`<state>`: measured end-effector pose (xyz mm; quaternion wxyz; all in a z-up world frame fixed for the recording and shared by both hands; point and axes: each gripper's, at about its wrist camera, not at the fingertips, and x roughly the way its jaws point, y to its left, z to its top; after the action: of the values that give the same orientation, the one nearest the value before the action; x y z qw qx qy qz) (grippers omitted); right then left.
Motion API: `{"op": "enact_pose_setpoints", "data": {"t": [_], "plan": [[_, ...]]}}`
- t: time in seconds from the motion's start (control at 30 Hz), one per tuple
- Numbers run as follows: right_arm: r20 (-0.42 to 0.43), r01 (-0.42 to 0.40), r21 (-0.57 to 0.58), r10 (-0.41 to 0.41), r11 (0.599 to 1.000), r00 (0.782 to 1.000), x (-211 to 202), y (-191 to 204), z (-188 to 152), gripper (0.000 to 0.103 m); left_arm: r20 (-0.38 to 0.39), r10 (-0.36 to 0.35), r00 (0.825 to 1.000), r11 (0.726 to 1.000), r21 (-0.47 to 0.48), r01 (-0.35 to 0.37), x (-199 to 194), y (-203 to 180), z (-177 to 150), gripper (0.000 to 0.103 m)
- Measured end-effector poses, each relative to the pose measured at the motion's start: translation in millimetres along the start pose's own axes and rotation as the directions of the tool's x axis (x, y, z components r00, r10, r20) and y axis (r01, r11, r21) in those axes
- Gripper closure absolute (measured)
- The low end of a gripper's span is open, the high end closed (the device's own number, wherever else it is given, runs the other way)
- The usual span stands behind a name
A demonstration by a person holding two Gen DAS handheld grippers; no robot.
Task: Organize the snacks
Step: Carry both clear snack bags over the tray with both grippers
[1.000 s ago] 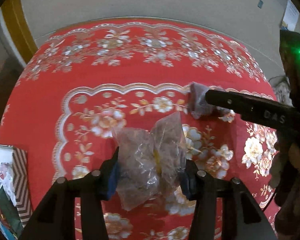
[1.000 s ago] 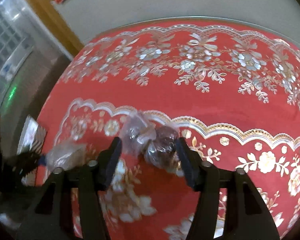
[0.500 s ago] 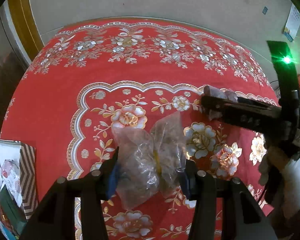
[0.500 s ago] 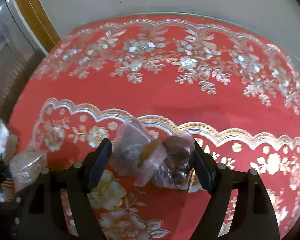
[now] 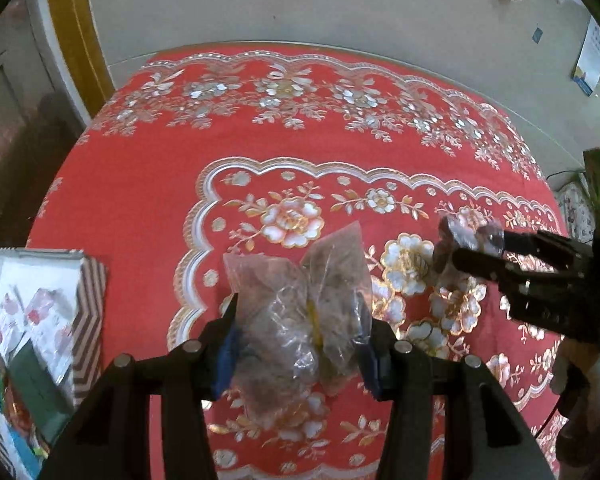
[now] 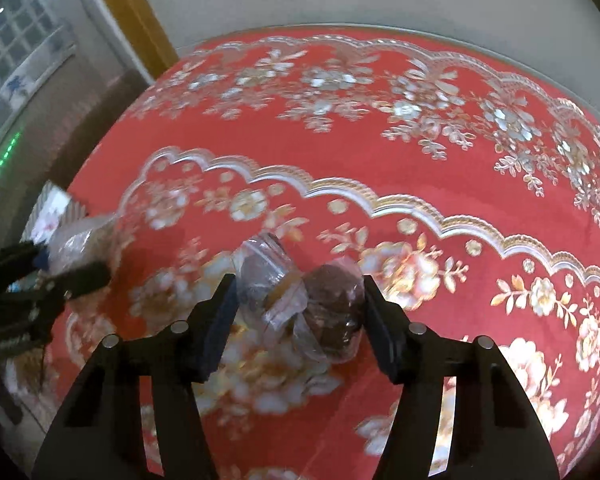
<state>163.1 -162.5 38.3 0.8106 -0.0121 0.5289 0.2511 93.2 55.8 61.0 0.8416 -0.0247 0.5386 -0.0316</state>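
Note:
My left gripper (image 5: 298, 328) is shut on a clear plastic snack bag (image 5: 300, 300) with pale brownish contents, held above the red floral tablecloth (image 5: 140, 200). My right gripper (image 6: 296, 308) is shut on a clear snack bag with dark brown pieces (image 6: 316, 304), also held above the cloth. In the left wrist view the right gripper (image 5: 464, 252) reaches in from the right with its bag (image 5: 468, 236). In the right wrist view the left gripper (image 6: 60, 268) shows at the left edge with its bag (image 6: 80, 240).
An open box with a striped rim (image 5: 88, 292) stands at the table's near left and holds packets; it also shows blurred in the right wrist view (image 6: 52, 204). The round table's far edge (image 5: 300, 46) meets a pale floor. A wooden door frame (image 5: 76, 28) stands at the back left.
Both grippers have moved left over the table, each still holding its bag. The striped box has come further into the left wrist view. The right gripper sits lower right in that view.

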Motion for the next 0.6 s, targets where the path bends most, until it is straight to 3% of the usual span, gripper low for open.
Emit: {"op": "enact_pose_setpoints", "data": {"t": [0.43, 0.6], "plan": [[-0.063, -0.049, 0.019, 0.05, 0.999, 0.997, 10, 17, -20, 0.044, 0.006, 0.0, 1.0, 1.0, -0.014, 0.0, -23, 10, -25, 0.05], [-0.13, -0.034, -0.149, 0.014, 0.988, 0.991, 16, 35, -22, 0.034, 0.009, -0.001, 1.0, 1.0, -0.023, 0.001, -29, 20, -31, 0.05]]}}
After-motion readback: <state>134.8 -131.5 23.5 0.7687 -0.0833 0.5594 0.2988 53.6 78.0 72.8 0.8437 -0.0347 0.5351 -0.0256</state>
